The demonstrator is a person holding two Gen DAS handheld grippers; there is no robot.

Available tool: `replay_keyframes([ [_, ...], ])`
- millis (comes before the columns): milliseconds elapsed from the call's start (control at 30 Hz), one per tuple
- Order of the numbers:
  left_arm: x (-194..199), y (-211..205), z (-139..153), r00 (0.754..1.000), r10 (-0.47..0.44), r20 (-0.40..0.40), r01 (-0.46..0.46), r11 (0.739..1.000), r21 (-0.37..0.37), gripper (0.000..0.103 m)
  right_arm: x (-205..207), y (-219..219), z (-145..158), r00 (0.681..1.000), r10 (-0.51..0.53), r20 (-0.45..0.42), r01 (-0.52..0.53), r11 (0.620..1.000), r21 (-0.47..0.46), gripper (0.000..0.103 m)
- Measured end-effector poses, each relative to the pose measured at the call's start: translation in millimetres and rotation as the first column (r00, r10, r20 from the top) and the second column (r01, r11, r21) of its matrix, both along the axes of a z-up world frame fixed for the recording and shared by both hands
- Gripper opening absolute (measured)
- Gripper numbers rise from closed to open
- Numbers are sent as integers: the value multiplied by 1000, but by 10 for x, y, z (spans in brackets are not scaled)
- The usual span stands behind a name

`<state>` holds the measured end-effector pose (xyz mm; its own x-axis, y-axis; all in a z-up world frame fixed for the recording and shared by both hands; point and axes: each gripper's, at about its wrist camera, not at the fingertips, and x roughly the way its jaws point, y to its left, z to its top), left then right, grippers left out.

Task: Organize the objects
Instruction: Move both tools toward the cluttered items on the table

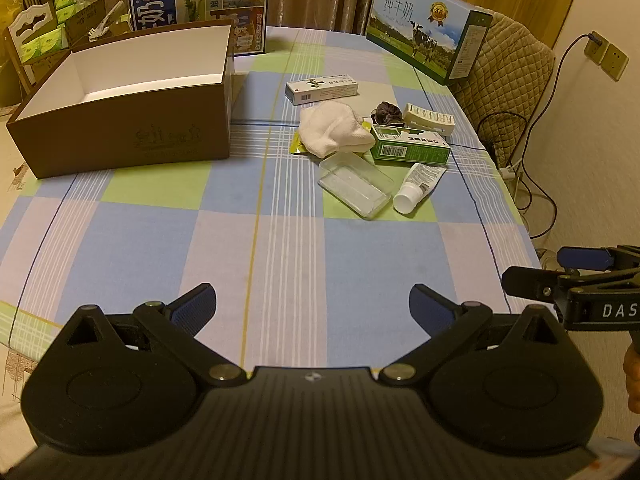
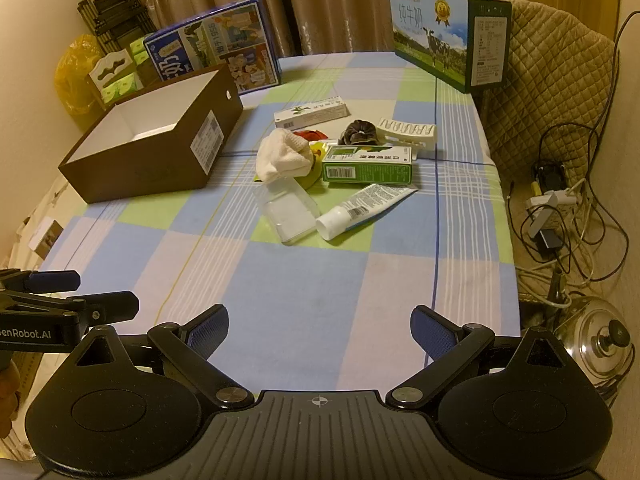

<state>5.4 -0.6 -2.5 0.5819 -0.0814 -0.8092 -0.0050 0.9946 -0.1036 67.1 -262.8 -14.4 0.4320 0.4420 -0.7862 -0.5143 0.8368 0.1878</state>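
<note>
An open brown box point(image 1: 120, 136) point(image 2: 160, 164) with a white, empty inside stands at the left of the checked tablecloth. A loose pile lies to its right: a white sock point(image 1: 334, 130) point(image 2: 282, 156), a green carton point(image 1: 410, 148) point(image 2: 368, 166), a clear plastic case point(image 1: 354, 184) point(image 2: 290, 210), a white tube point(image 1: 418, 186) point(image 2: 360, 210), a long white carton point(image 1: 322, 90) point(image 2: 310, 114), a dark scrunchie point(image 1: 386, 112) point(image 2: 358, 132) and a cream rack point(image 1: 428, 120) point(image 2: 408, 134). My left gripper point(image 1: 312, 306) and right gripper point(image 2: 320, 328) hover open near the table's front, holding nothing.
Two milk cartons stand at the back: a blue one point(image 1: 200, 4) point(image 2: 212, 56) behind the box, a green-and-blue one point(image 1: 428, 28) point(image 2: 448, 32) at the right corner. A quilted chair point(image 2: 560, 92), cables and a steel kettle point(image 2: 600, 340) sit off the right edge.
</note>
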Motion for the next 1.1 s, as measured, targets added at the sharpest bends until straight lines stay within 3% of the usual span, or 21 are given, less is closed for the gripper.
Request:
replay_keyframes([
  [1100, 152, 24, -48, 1000, 17, -12, -17, 1000, -1, 102, 173, 56, -58, 1000, 9, -9, -9, 1000, -1, 96],
])
